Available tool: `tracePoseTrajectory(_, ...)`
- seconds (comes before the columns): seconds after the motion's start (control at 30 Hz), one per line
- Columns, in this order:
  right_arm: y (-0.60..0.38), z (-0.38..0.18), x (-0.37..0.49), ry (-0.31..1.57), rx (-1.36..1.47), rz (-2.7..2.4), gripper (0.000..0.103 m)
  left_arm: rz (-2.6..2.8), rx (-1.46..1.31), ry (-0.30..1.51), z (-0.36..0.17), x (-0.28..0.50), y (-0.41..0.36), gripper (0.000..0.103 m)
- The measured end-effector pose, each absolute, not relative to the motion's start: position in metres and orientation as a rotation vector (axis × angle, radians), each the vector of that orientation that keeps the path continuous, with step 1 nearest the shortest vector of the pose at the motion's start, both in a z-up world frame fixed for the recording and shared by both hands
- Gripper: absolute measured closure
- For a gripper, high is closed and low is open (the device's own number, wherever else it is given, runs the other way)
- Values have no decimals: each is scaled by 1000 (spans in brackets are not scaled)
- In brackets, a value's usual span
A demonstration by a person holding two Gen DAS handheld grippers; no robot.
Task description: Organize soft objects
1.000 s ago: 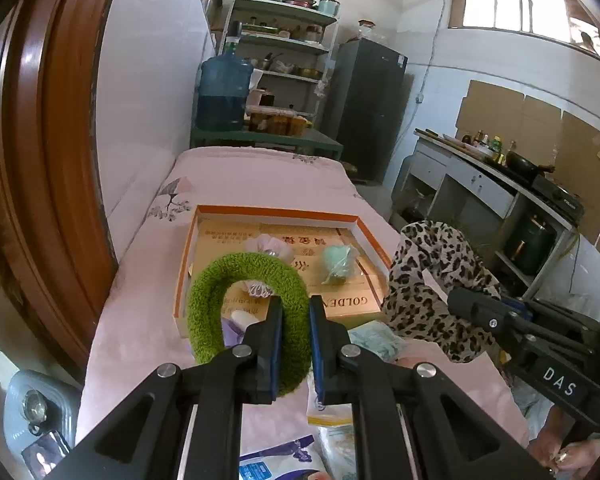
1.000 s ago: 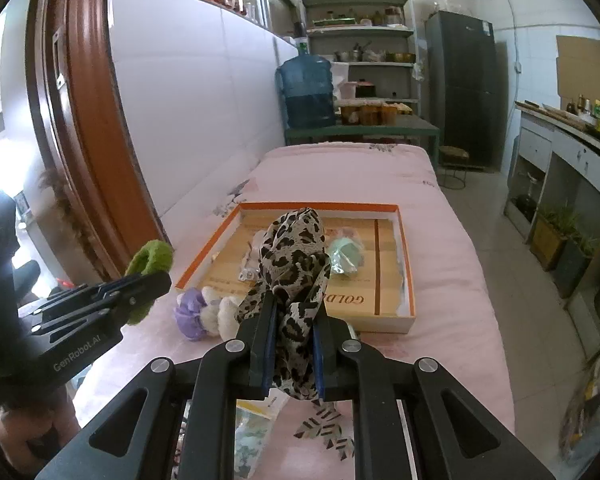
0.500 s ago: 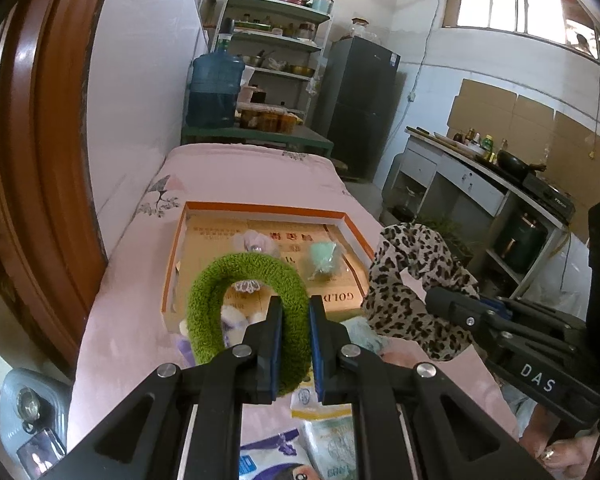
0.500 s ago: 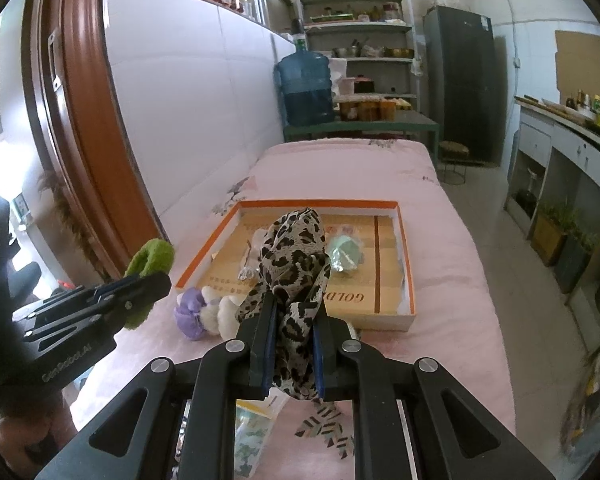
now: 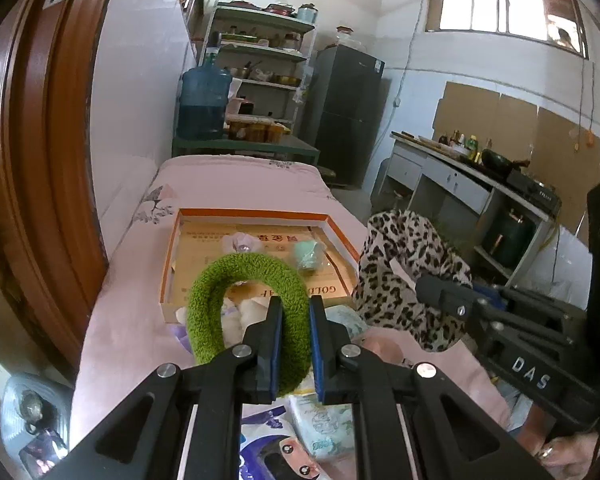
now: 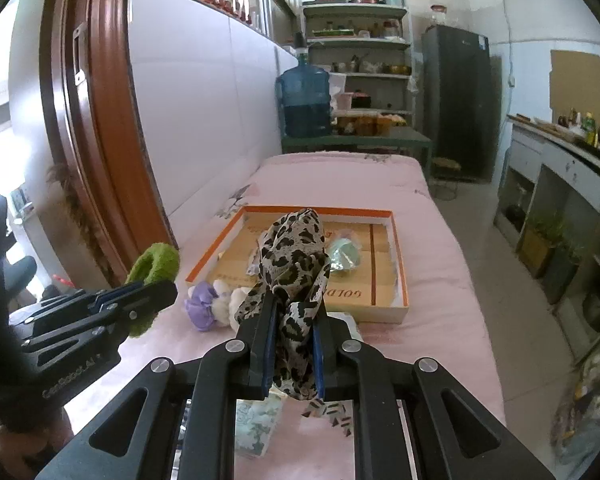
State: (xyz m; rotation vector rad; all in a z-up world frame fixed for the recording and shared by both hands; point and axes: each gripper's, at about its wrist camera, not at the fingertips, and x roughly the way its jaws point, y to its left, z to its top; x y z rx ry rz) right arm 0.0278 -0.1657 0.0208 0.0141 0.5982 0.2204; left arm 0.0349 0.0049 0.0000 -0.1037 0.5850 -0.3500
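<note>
Gripping a green fuzzy ring, the left claw stays clamped; right claw, at 3 o'clock, clamps a leopard scarf.

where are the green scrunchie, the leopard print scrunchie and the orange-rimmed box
green scrunchie [image 5: 244,270]: left wrist view, top of its fuzzy loop
leopard print scrunchie [image 6: 296,248]: right wrist view, bunched fabric above the gripper
orange-rimmed box [image 6: 398,256]: right wrist view, right side rim

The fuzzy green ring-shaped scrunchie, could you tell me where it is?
In the left wrist view, it is clamped in the left gripper, above the pink bedspread.
</note>
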Motion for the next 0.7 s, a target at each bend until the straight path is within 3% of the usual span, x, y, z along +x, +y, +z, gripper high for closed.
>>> tracePoseTrajectory(0.7, -183, 22, 102, 545, 96, 285, 88, -252, -154, 619, 5, 128, 11, 91)
